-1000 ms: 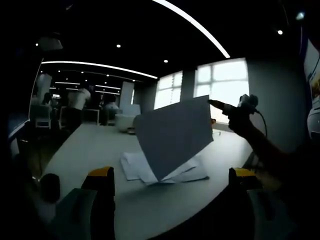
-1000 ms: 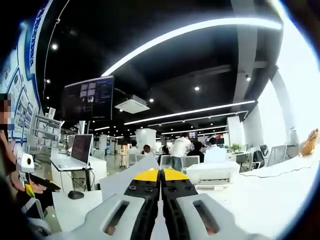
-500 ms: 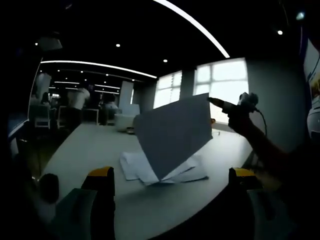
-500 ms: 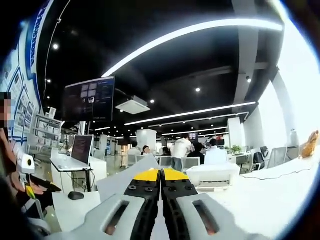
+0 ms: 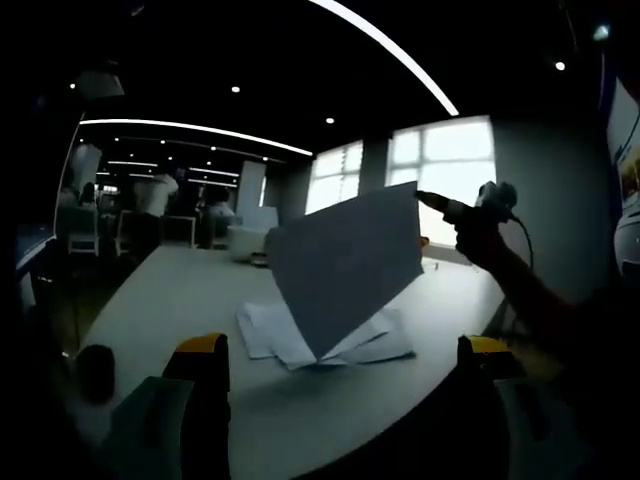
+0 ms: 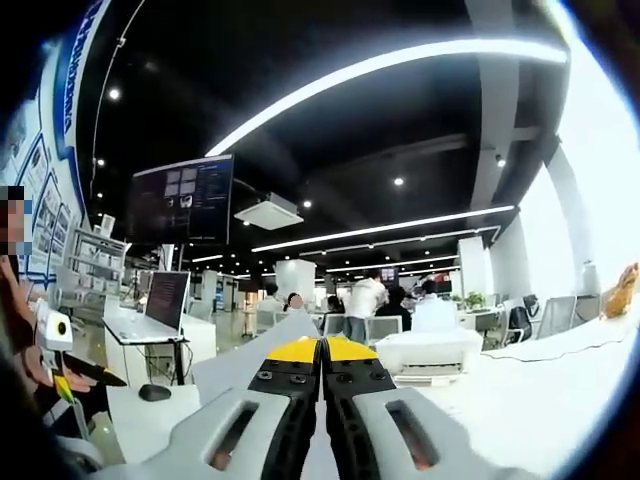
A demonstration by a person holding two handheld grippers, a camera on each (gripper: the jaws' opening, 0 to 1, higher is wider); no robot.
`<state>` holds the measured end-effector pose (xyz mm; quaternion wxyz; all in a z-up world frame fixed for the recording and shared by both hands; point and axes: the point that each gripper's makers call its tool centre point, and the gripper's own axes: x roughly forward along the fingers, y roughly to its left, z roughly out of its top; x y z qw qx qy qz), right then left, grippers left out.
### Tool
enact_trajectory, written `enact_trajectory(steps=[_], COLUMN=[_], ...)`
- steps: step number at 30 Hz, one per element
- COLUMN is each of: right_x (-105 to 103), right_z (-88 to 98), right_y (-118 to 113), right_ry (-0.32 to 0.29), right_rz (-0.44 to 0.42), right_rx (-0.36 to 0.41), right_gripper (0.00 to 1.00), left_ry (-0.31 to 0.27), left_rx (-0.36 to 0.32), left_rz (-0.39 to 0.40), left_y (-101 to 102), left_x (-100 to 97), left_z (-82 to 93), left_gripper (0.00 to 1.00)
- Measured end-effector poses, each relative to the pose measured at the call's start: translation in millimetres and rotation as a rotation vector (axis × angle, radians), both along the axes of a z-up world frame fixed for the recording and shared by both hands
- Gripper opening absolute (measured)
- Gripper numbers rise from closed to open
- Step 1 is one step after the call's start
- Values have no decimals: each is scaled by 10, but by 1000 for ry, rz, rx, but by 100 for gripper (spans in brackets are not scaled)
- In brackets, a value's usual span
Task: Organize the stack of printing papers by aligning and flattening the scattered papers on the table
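Note:
A single sheet of paper [image 5: 345, 262] stands lifted and tilted above a loose pile of white papers [image 5: 372, 338] lying askew on the pale table [image 5: 170, 290]. My right gripper [image 5: 424, 198] comes in from the right and pinches the sheet's upper corner. In the right gripper view its yellow-tipped jaws [image 6: 321, 349] are pressed together, with the grey sheet [image 6: 240, 365] spreading out behind them. My left gripper [image 5: 342, 346] hangs low in front of the pile, apart from it, its jaws wide apart with nothing between them.
A dark round object [image 5: 95, 362] sits near the table's left edge. A laptop [image 6: 165, 298], a mouse [image 6: 153, 392] and a white box-like machine [image 6: 425, 350] stand farther off. People [image 6: 365, 300] and chairs fill the office behind. A person's arm [image 5: 520, 290] holds the right gripper.
Nothing has really moved: the sheet stays held up and both views have only drifted slightly.

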<state>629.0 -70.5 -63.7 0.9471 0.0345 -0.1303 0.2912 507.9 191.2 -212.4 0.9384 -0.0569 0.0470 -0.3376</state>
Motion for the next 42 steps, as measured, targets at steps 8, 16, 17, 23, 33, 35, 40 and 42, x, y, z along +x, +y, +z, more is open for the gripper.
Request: enact_trajectory(steps=[8, 16, 17, 23, 33, 35, 40, 42], right_x=[-15, -8, -12, -25, -66, -72, -92, -93], right_z=[38, 61, 63, 78, 105, 118, 170, 187], right_y=[11, 40, 47, 81, 225, 262, 319, 339], right_ry=[-6, -9, -10, -12, -18, -19, -28, -30], right_rz=[5, 14, 16, 24, 46, 52, 63, 68], right_rx=[3, 3, 3, 0, -8, -10, -6, -4], right_gripper=[0, 0, 0, 0, 0, 0, 0, 0], left_ry=[4, 7, 6, 4, 13, 12, 15, 12], left_rx=[0, -1, -2, -5, -10, -12, -14, -20], left_rz=[-9, -21, -22, -29, -50, -56, -63, -64], left_y=[-42, -99, -104, -135, -243, -272, -316, -334], left_x=[-4, 1, 4, 19, 42, 51, 69, 82], left_z=[-17, -24, -19, -8, -42, -44, -46, -40], left_gripper=[97, 97, 97, 97, 97, 97, 97, 97])
